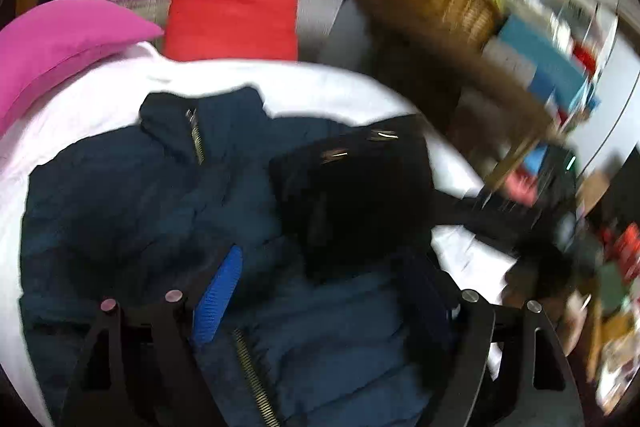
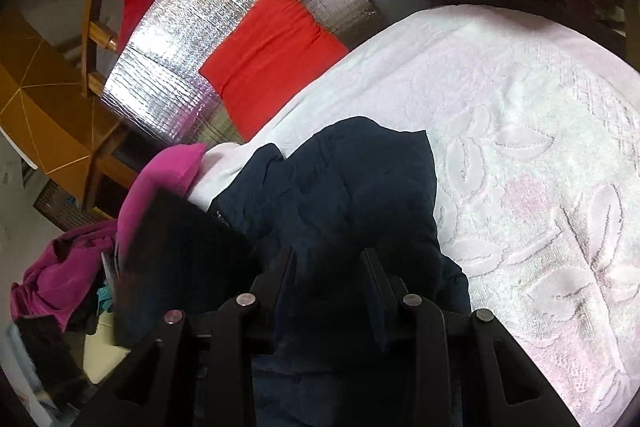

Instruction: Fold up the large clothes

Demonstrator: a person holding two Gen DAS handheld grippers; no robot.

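My left gripper [image 1: 320,291] points steeply down, jaws spread wide, nothing pinched between them; one blue pad [image 1: 218,301] shows. My right gripper [image 2: 330,283] also angles down, jaws half closed and clamped on dark fabric [image 2: 332,195].

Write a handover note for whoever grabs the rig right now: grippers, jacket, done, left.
Left hand-held gripper: open, nothing between the fingers, above the jacket.
Right hand-held gripper: shut on the navy jacket, a bunch of fabric between its fingers.
Jacket lies on the white bedspread, collar toward the pink pillow, zipper showing; one dark part lies folded over the front.
Done: partly folded, it seems.
Left: finish the folds, flatten.
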